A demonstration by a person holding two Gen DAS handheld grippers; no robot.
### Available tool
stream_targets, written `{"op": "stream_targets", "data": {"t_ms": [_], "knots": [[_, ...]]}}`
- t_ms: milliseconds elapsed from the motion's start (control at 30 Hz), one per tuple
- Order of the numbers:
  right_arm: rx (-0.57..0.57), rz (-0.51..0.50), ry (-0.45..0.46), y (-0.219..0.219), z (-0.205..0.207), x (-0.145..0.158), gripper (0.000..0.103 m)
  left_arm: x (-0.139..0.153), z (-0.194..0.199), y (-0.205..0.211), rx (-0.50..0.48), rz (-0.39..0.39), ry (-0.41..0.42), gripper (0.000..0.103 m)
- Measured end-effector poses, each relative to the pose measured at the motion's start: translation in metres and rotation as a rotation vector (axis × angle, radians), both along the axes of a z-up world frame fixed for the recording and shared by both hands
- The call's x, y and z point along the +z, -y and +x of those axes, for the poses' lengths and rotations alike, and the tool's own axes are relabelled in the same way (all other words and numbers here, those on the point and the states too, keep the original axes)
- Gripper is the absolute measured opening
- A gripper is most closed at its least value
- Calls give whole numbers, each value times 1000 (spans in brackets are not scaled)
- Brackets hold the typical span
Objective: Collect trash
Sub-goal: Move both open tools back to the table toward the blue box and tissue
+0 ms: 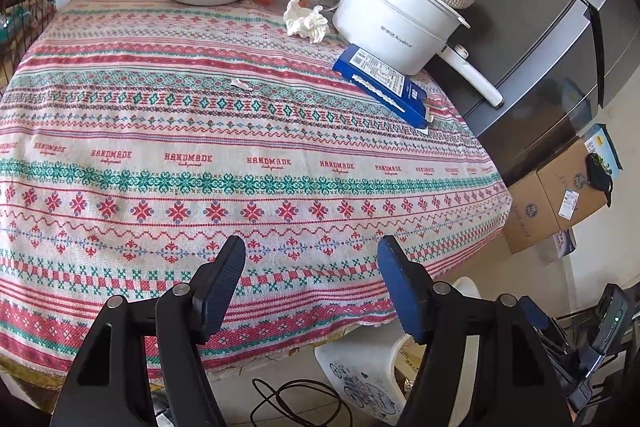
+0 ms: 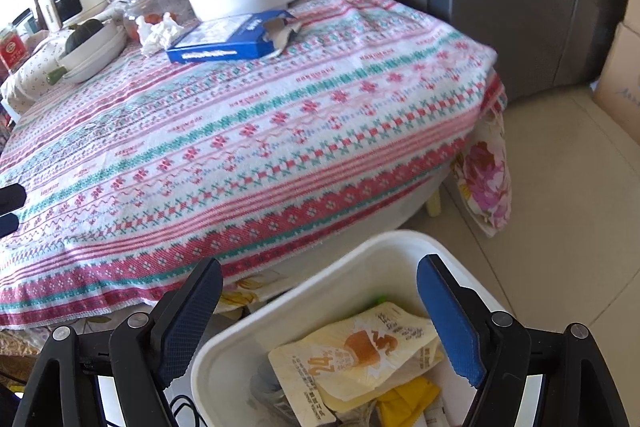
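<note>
Both hand-held grippers are released: your right hand-held gripper (image 2: 320, 323) hangs over the bin (image 2: 224, 355). Next, reach the crumpled tissue (image 1: 306, 21) on the surface (image 1: 200, 155) at twelve o'clock.

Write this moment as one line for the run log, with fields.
left claw open, empty | right claw open over trash bin | crumpled tissue, blue box on table | snack wrapper binned
</note>
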State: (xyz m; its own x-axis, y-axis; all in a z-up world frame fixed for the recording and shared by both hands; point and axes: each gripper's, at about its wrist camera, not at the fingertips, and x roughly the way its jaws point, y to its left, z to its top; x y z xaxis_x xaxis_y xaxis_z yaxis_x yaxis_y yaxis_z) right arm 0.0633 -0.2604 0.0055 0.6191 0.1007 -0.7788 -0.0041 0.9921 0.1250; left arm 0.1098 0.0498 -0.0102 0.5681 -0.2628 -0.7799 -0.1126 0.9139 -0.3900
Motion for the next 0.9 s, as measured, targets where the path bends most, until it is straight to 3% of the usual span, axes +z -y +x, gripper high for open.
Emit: {"op": "stream_targets", "data": {"t_ms": [267,567,900], "knots": [[189,-96,123,-32,21,35,90,9,17,-13,74,99,9,72],[327,-158,156,-45,83,54,91,9,32,-26,107,126,-8,72],[487,-223,102,-68,144,31,91,-3,54,-52,134,53,-51,72]]}}
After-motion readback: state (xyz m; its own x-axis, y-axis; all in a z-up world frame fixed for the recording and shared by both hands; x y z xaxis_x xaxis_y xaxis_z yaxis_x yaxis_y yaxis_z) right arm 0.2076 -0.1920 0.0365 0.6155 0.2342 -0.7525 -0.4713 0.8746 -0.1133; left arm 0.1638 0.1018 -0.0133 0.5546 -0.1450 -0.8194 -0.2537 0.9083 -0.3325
